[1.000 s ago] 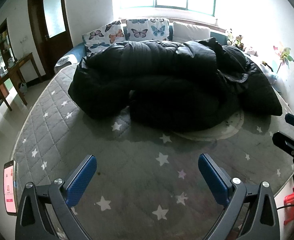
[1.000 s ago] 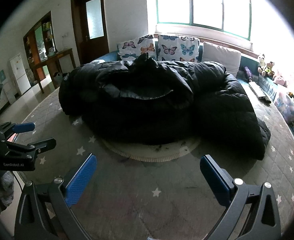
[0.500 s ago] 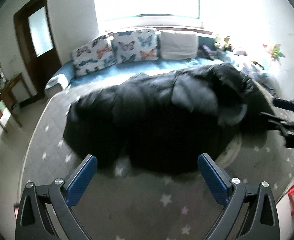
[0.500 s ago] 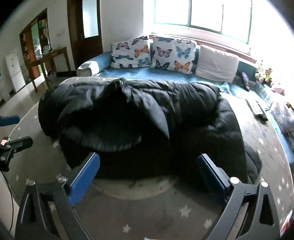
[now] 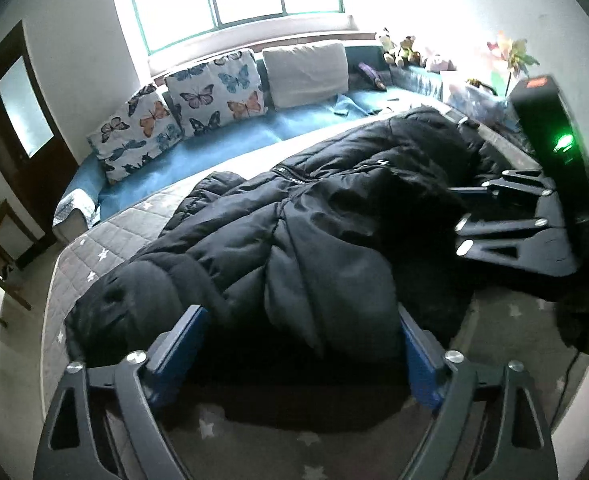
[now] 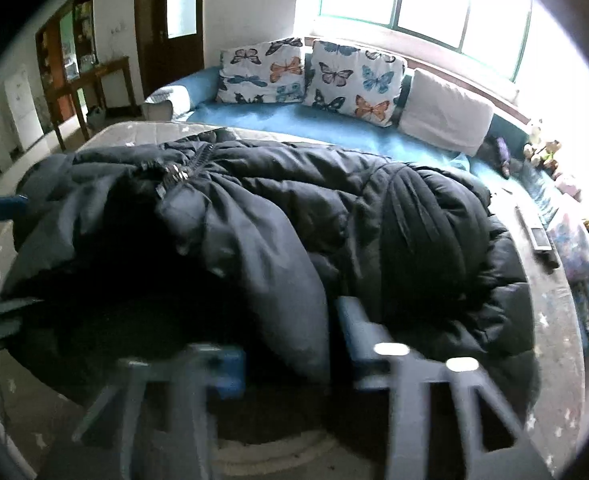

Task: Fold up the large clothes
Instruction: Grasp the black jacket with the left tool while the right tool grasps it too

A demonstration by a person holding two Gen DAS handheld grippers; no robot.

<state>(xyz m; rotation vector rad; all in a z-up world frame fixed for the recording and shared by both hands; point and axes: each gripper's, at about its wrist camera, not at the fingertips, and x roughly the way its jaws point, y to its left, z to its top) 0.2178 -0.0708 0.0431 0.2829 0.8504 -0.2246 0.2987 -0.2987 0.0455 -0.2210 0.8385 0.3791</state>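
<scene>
A large black puffer coat lies crumpled on a grey star-patterned mat; it also fills the right wrist view. My left gripper is open, its blue pads on either side of the coat's near edge. My right gripper is blurred and partly closed, with a fold of the coat between its fingers; I cannot tell whether it grips the fold. The right gripper also shows at the right of the left wrist view.
Behind the mat is a blue daybed with butterfly cushions and a white pillow under a bright window. Toys and clutter line the right side. A wooden table and a door stand at the left.
Both grippers have moved forward and down onto the coat's near edge. The right gripper's fingers have come much closer together around a fold.
</scene>
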